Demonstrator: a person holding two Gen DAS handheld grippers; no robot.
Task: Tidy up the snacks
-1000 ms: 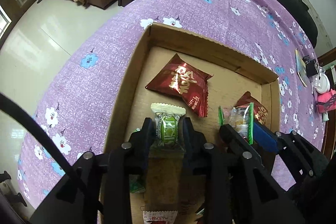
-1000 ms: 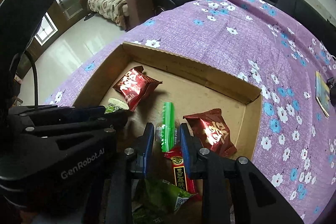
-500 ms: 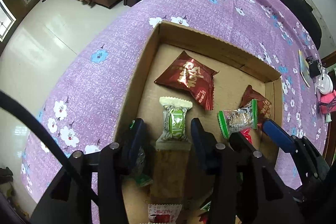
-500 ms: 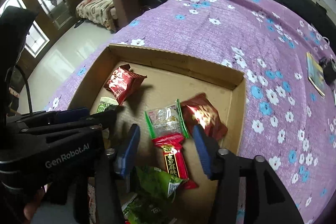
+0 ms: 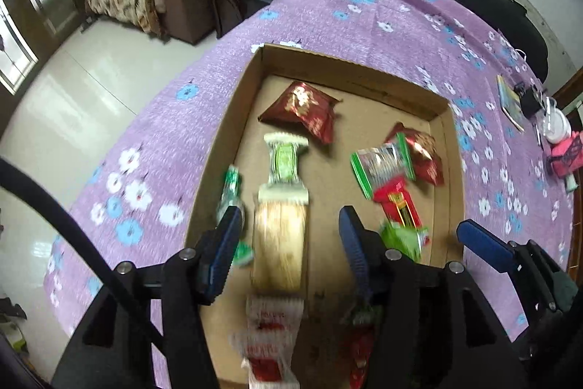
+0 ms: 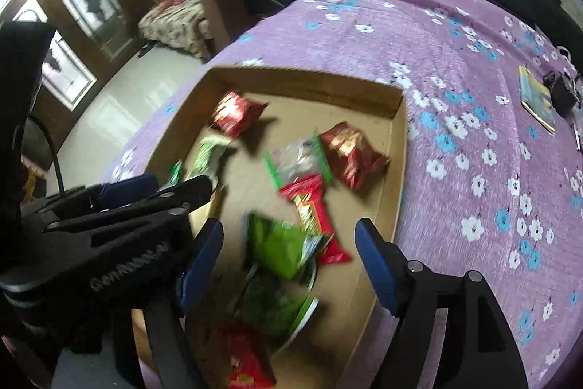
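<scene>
now both grippers, left (image 5: 289, 236) and right (image 6: 289, 256), have just been opening and grip nothing; crinkly foil snack packets (image 5: 302, 108) lie flat in the shallow cardboard tray (image 5: 233, 141).

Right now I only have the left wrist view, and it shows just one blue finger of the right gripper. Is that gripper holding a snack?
Observer: No. The right wrist view shows both fingers of the right gripper: its jaws have just been opening and stand wide, pads touching nothing.
Operator: What lies in line with them?
Observer: A bright green packet in the cardboard box. It overlaps a dark green packet nearer the camera, which your view hides.
</scene>
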